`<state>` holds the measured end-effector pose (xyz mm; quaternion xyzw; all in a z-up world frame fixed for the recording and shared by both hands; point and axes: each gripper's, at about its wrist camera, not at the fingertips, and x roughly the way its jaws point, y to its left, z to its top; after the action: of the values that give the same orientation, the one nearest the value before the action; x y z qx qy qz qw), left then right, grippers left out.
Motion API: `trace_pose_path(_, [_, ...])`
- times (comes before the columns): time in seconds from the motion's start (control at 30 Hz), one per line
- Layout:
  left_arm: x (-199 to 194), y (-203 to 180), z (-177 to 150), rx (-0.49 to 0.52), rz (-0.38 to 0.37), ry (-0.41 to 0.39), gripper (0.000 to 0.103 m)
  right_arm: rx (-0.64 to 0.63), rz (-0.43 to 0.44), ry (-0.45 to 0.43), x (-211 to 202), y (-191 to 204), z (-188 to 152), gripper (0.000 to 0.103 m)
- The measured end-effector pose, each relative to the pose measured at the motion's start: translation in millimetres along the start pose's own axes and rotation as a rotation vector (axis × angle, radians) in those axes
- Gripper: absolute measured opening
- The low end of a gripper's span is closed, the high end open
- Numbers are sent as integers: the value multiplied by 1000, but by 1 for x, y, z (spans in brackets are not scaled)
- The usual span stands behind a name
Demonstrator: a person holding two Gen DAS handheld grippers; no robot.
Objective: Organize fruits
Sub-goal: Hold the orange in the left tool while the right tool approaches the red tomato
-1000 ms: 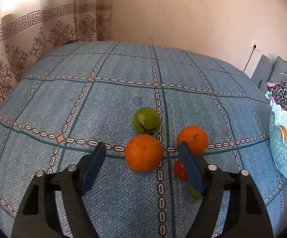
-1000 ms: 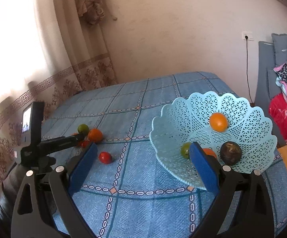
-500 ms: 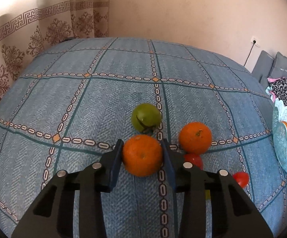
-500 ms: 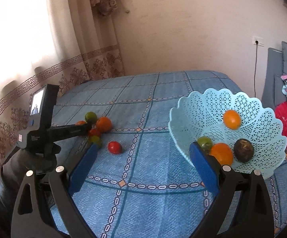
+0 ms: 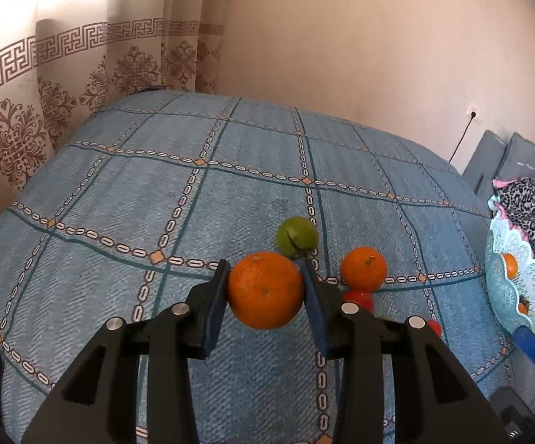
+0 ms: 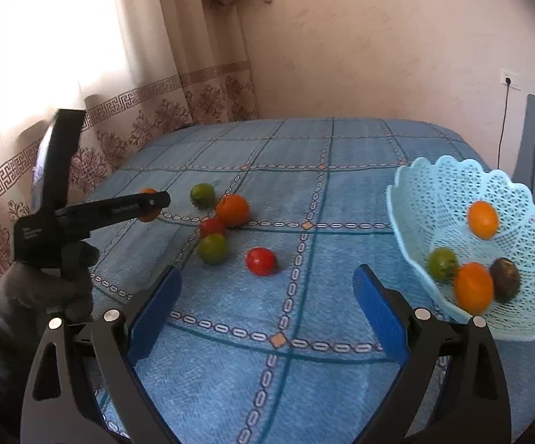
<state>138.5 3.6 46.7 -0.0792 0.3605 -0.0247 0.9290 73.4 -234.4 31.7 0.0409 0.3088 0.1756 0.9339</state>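
My left gripper [image 5: 265,277] is shut on a large orange [image 5: 265,290], held just off the blue checked bedspread [image 5: 156,203]. Behind it lie a green fruit [image 5: 297,235], a smaller orange [image 5: 363,268] and a red tomato [image 5: 358,299]. In the right wrist view the left gripper [image 6: 156,201] hides most of its orange [image 6: 148,214]. My right gripper [image 6: 267,281] stands open and empty above the bedspread, in front of a red tomato [image 6: 261,261]. The pale blue lattice basket [image 6: 452,185] at the right holds several fruits.
A gloved hand [image 6: 38,296] holds the left gripper. More loose fruit lies in a cluster: a green one [image 6: 214,248], a red one [image 6: 212,226], an orange [image 6: 232,210]. A patterned curtain [image 5: 45,111] and a wall border the bed. Clothes [image 5: 526,203] are piled at the right.
My left gripper closed on the large orange and raised it slightly. The right gripper swung left, away from the basket and toward the loose fruit, still open.
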Motion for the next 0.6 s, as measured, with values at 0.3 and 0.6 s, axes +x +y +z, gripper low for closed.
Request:
trace_pose_path(0.3, [-8,6,-3,-15,-22,-14,39,6,17,115,44,0,12,70])
trace_pose_path(0.6, [-11,6,-4,-15,-41,-16,39,8,10,182,78,-3,18,58])
